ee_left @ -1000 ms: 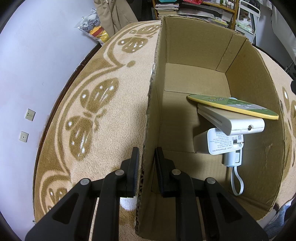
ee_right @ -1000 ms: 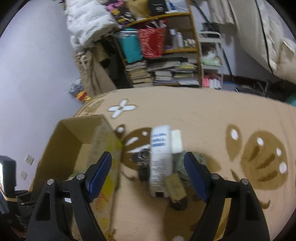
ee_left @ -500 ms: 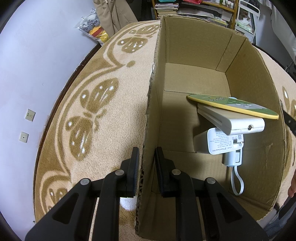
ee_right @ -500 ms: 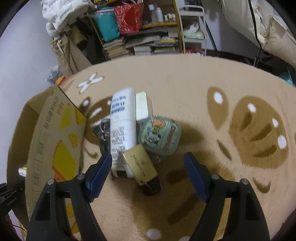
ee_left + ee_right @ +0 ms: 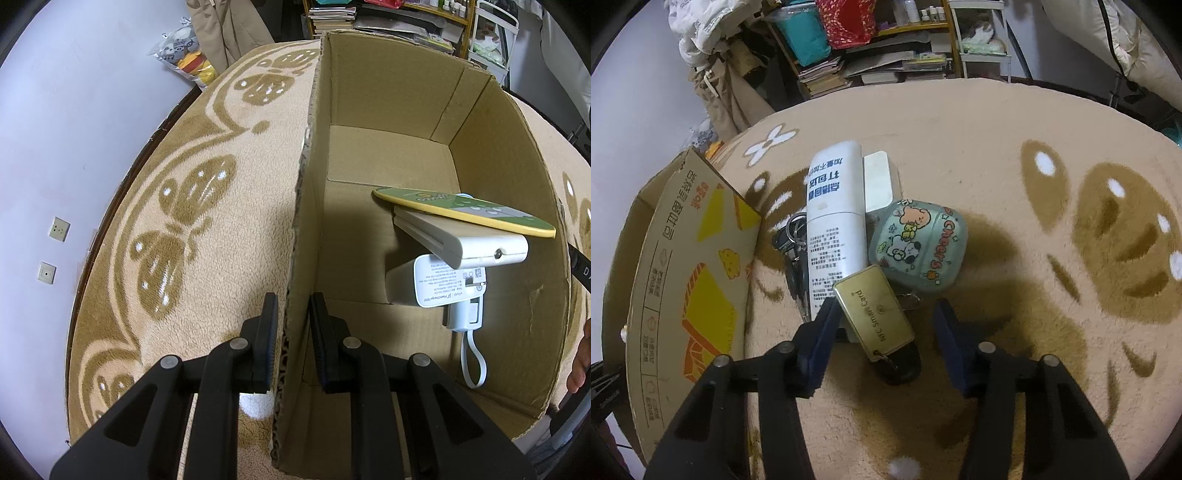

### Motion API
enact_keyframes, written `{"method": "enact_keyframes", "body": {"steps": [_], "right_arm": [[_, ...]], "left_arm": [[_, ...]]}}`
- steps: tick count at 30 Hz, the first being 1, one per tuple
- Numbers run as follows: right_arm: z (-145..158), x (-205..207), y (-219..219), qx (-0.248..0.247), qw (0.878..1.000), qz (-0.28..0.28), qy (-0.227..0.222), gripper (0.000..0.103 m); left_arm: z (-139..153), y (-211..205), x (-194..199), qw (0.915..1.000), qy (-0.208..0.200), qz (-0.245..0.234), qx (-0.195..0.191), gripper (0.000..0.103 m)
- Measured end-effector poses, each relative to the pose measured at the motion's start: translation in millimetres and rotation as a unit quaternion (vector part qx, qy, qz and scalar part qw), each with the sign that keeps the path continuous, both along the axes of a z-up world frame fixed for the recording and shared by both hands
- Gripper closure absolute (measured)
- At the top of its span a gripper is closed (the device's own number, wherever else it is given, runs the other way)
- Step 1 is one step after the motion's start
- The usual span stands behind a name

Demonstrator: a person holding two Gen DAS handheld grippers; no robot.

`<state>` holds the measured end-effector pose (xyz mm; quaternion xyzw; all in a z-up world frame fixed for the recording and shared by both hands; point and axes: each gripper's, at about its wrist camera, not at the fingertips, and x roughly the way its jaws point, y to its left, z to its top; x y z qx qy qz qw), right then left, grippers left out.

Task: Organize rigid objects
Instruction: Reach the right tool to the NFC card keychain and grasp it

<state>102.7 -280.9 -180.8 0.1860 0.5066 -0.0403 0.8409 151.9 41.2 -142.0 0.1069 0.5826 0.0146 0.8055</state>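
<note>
Left wrist view: left gripper point(image 5: 291, 325) pinches box wall point(image 5: 301, 236), likely keeping box steady. Charger point(image 5: 439, 280) already inside. Right gripper point(image 5: 882, 317) spread wide over gold card point(image 5: 873, 308) on rug point(image 5: 997, 155), ready to grab.

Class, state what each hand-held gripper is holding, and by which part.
Left hand-held gripper clamps the cardboard box by its side wall's top edge. Right hand-held gripper holds nothing.

My left gripper point(image 5: 291, 332) shows matte black plastic fingers with silver pivot screws and dark blue ribbed pads point(image 5: 272, 332). My right gripper point(image 5: 882, 332) matches it: black angular linkages, round silver screws, blue pads point(image 5: 822, 343).
</note>
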Motion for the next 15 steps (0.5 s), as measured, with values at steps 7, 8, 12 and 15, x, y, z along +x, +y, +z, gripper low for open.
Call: {"method": "enact_keyframes", "body": {"steps": [7,8,12,15], "right_arm": [[1.2,0.9,4.2,-0.013,1.0,0.005,0.009,0.049],[1.5,1.0,4.4,-0.017,1.0,0.008,0.011,0.049],[2.1,-0.5,8.7,-0.033,0.999,0.036,0.014,0.049],[-0.1,-1.5,11.8,-0.035,0.998,0.045,0.023,0.049]], "left_arm": [[0.1,0.0,0.0,1.0,0.0,0.0,0.0,0.086],[-0.1,0.0,0.0,1.0,0.0,0.0,0.0,0.086],[-0.1,0.0,0.1,1.0,0.0,-0.001,0.002,0.086],[0.5,-0.6,-0.1,1.0,-0.001,-0.002,0.002,0.086]]}}
